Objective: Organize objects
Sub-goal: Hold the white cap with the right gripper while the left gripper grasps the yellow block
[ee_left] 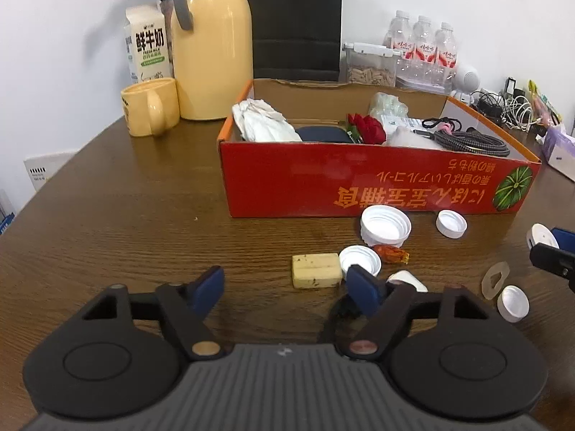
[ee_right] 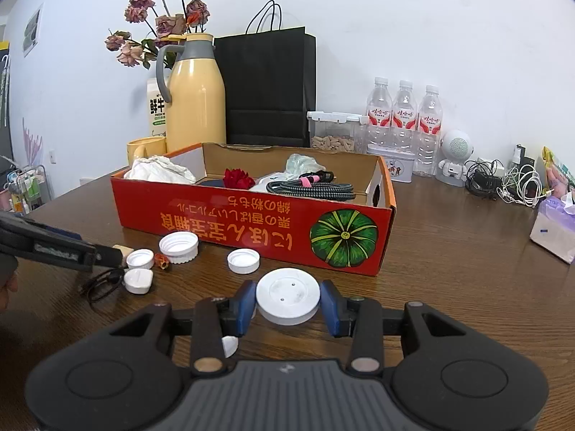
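A red cardboard box [ee_left: 377, 186] [ee_right: 251, 222] stands on the wooden table and holds a white cloth, a red rose, cables and other items. In front of it lie several white caps [ee_left: 385, 224] [ee_right: 179, 247], a yellow eraser block [ee_left: 316, 270], a red wrapped candy [ee_left: 391, 253] and a white plug [ee_right: 138, 280]. My left gripper [ee_left: 287, 287] is open and empty above the table, near the eraser block. My right gripper [ee_right: 288, 304] is shut on a round white disc [ee_right: 288, 296], held just above the table in front of the box.
A yellow thermos [ee_left: 212, 43], yellow mug [ee_left: 151, 107], milk carton [ee_left: 147, 46] and black paper bag [ee_right: 267, 88] stand behind the box. Water bottles [ee_right: 404, 115], a seed container [ee_right: 336, 131], a white robot speaker [ee_right: 455, 158], tangled cables [ee_right: 510, 179] and a tissue pack [ee_right: 555, 226] sit at right.
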Motion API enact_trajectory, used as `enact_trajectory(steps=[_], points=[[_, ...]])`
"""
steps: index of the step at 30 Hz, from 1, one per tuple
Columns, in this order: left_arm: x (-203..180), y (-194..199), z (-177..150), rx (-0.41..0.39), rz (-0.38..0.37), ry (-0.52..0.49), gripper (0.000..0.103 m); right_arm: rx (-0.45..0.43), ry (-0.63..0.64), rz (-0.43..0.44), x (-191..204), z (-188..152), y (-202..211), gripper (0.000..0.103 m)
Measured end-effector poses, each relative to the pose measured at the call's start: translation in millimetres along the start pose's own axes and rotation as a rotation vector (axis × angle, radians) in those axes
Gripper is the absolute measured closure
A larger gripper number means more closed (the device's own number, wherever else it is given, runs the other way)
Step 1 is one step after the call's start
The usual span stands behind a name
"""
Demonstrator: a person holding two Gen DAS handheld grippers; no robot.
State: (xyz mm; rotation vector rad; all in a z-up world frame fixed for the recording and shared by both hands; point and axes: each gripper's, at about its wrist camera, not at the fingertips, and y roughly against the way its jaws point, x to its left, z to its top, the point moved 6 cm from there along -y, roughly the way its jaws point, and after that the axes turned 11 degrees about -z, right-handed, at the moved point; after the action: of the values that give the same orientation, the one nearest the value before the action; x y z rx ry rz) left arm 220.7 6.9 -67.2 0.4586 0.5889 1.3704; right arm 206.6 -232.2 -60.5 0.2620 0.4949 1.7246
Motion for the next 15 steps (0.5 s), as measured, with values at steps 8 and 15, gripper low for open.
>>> enact_trajectory(steps=[8,15], points=[[-5.9,-6.1,-0.6,0.004,-0.096,0.003,0.072,0.0,0.0,-0.001,0.4,0.2,0.1,0.065],[-4.1,-1.4,-1.7,-0.023,-0.085,0.013,0.072,-0.002,0.0,-0.002,0.1,0.2,0.4,0.065]])
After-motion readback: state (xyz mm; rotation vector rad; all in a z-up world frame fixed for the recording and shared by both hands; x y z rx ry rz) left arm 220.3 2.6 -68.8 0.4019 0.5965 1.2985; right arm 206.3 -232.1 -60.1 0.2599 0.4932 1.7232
